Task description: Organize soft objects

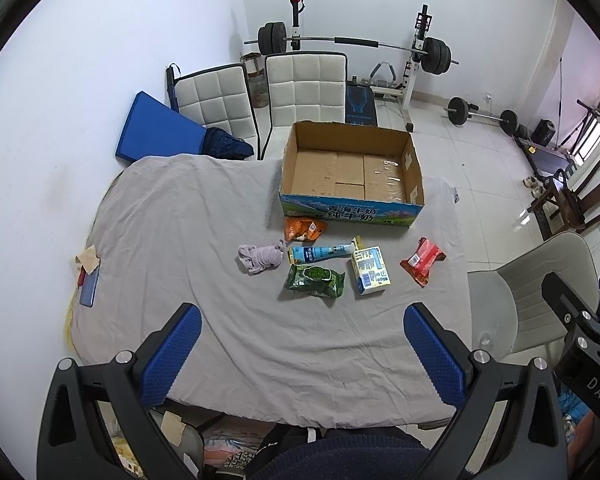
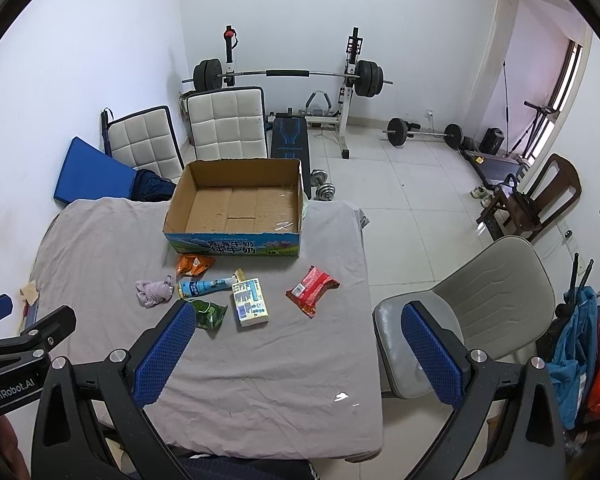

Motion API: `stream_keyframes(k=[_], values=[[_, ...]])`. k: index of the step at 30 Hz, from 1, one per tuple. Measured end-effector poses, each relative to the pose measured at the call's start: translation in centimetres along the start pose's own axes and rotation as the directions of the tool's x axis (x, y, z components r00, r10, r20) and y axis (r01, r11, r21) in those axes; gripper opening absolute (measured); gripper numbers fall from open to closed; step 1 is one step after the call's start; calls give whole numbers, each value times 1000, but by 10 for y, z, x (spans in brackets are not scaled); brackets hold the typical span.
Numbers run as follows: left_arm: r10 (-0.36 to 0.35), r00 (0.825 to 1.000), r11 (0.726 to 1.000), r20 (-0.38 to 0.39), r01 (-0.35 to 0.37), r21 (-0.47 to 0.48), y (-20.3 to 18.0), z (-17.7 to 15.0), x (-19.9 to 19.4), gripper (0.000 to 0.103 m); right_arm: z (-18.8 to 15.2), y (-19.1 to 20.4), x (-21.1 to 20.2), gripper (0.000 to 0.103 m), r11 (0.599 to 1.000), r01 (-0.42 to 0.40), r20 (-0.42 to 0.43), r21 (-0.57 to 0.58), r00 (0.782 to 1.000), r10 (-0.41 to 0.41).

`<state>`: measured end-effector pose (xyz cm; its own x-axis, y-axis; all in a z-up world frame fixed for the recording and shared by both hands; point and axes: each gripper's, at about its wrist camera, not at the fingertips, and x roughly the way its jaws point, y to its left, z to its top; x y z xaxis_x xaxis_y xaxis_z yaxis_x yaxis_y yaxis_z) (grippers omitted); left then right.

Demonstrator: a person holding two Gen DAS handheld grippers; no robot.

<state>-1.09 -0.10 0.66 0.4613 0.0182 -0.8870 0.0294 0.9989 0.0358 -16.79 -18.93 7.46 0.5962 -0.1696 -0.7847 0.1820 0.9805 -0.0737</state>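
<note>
An open, empty cardboard box (image 1: 352, 168) (image 2: 240, 200) stands at the far side of a grey-sheeted table (image 1: 160, 220) (image 2: 280, 360). In front of it lie an orange packet (image 1: 302, 229) (image 2: 194, 265), a lilac cloth bundle (image 1: 260, 258) (image 2: 154, 291), a blue-white tube (image 1: 320, 253) (image 2: 208, 286), a green packet (image 1: 315, 281) (image 2: 210, 314), a white-blue carton (image 1: 370, 271) (image 2: 251, 301) and a red packet (image 1: 422, 259) (image 2: 312, 290). My left gripper (image 1: 302, 324) is open and empty, above the table's near part. My right gripper (image 2: 298, 322) is open and empty, near the table's right edge.
A phone (image 1: 89, 288) and a tan cloth (image 1: 88, 258) lie at the table's left edge. A grey chair (image 2: 480, 300) stands right of the table. Two white padded chairs (image 2: 224, 124), a blue mat (image 1: 156, 128) and a barbell rack (image 2: 288, 76) are behind.
</note>
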Motion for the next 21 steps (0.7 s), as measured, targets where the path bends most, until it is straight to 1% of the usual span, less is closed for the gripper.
stream_keyframes(k=[21], values=[[1,1000,1000,25,-1,-6,2,-5,-11,103,-6,0,-17,103,1000,-15,25,7,1000,15]])
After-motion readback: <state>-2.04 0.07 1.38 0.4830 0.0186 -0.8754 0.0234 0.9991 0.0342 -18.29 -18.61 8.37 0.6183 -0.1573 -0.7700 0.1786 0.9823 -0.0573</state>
